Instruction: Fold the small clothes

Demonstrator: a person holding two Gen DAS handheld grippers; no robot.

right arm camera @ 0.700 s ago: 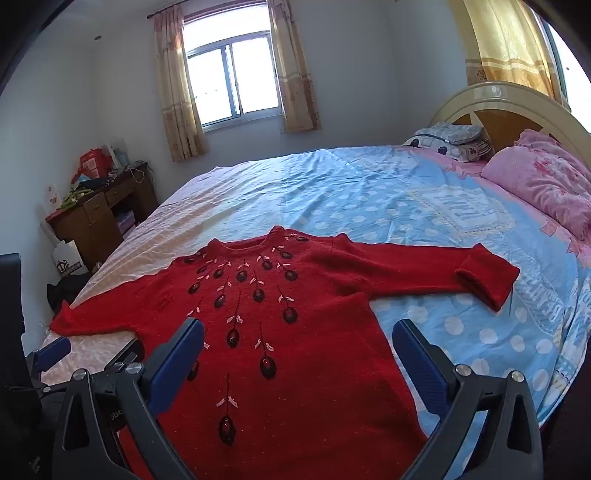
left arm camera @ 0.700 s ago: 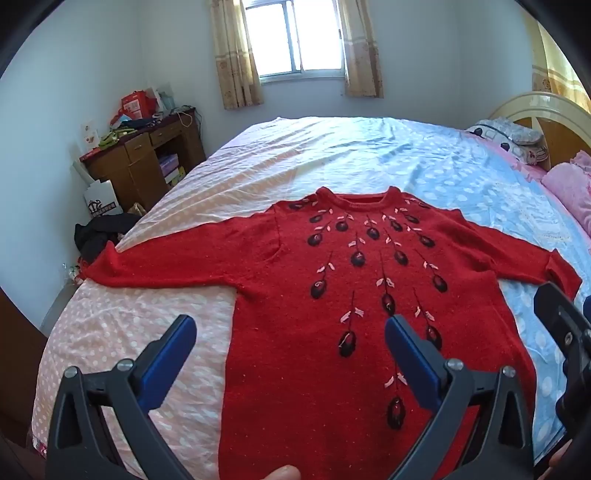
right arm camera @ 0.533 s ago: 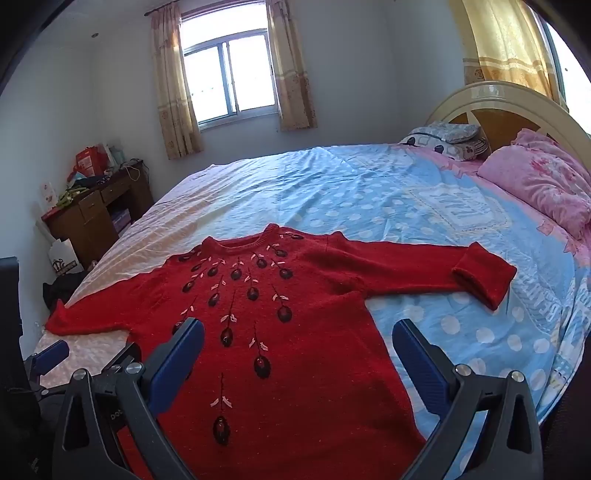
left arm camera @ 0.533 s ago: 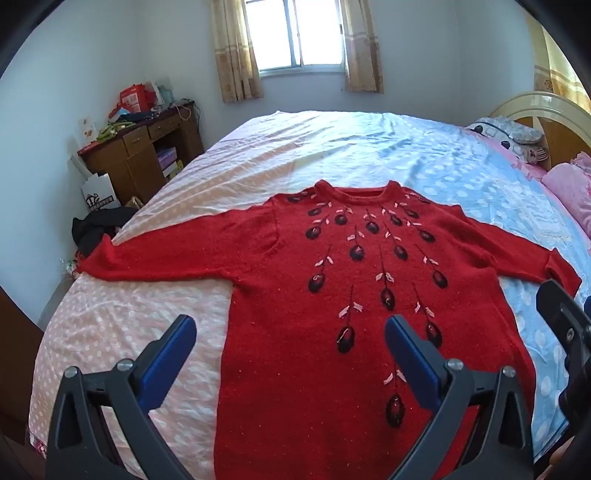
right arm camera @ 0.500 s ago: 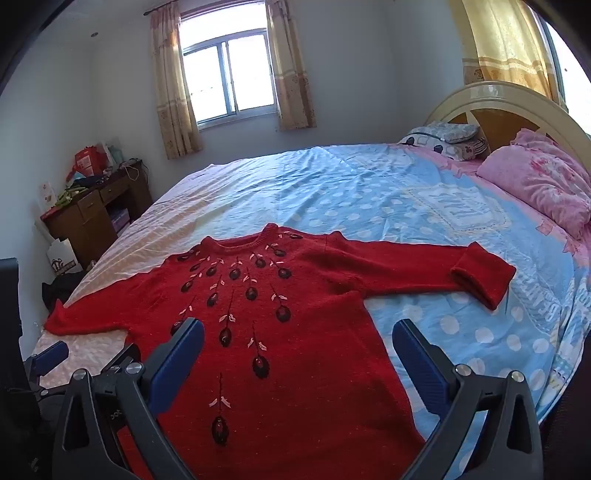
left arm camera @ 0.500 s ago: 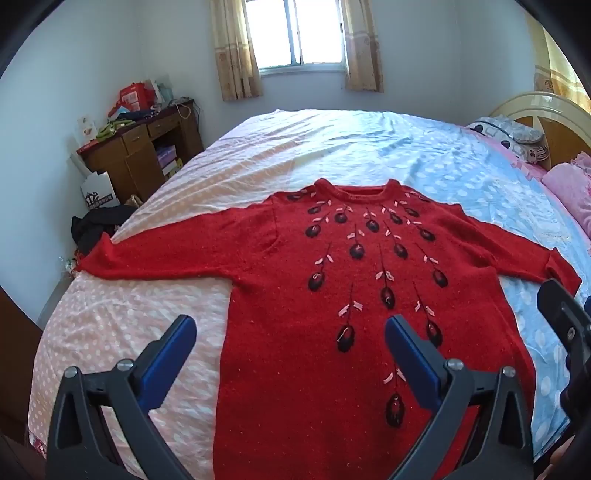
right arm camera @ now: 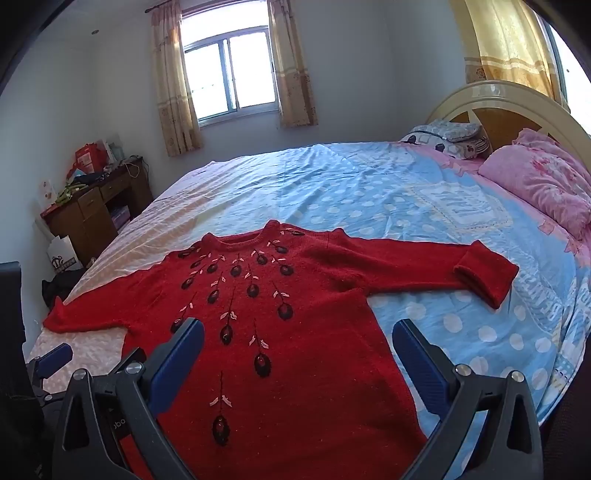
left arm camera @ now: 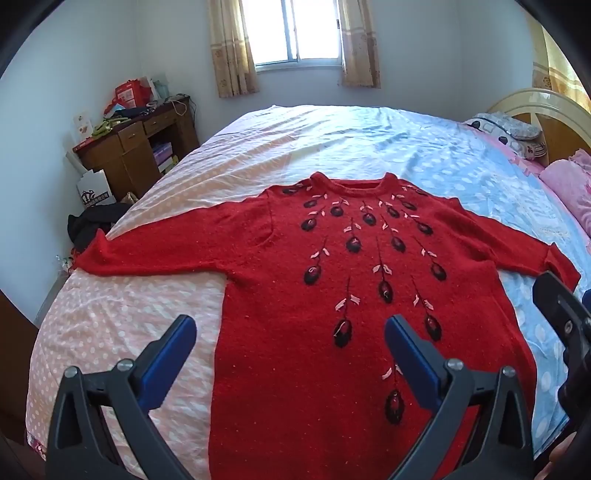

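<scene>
Sweater, red knit, lies flat and face up on the bed, both sleeves spread out sideways, neck toward the window. Dark embroidered buds with pink leaves fan down the front from the collar.

Left gripper: jaws spread wide, nothing between the blue pads, hovering over the lower left part of the sweater body. Left pad sits over the pink dotted sheet, right pad over red knit. Not touching cloth as far as I can see.

Right gripper: jaws also wide apart and empty, above the lower right part of the body. Left pad over knit, right pad over the blue dotted sheet just past the side seam.

View differences:
- Left wrist shows the left sleeve end at the bed edge, full length. The right cuff is partly hidden behind the other gripper's frame at the right border.
- Right wrist shows the right cuff clearly, turned back on itself, lying on blue sheet. It also shows the pink pillow and headboard in full, barely cut into the left view.
- Right wrist catches a blue pad of the left gripper low at its left border, probably level with the hem, though the edge distortion is heavy.
- Both show the wooden desk with clutter by the wall.
</scene>
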